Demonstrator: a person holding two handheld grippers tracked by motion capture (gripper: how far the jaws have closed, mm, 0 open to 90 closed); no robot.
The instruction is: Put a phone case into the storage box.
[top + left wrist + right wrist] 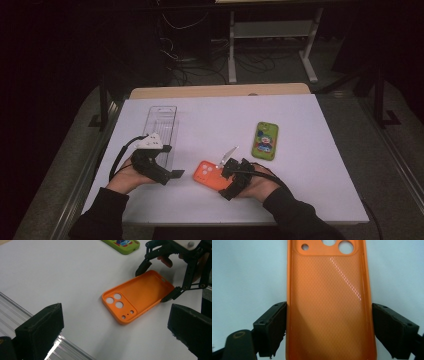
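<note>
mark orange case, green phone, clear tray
orange case [142, 293], left gripper view, middle of its open inside.
green phone [265, 140], high view, middle of its printed back.
clear tray [161, 122], high view, its ribbed floor.

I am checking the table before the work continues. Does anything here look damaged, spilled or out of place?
Nothing stands out. The orange phone case lies flat, hollow side up, between the jaws of the right gripper. The green phone case and the clear tray lie undisturbed on the white table.
</note>
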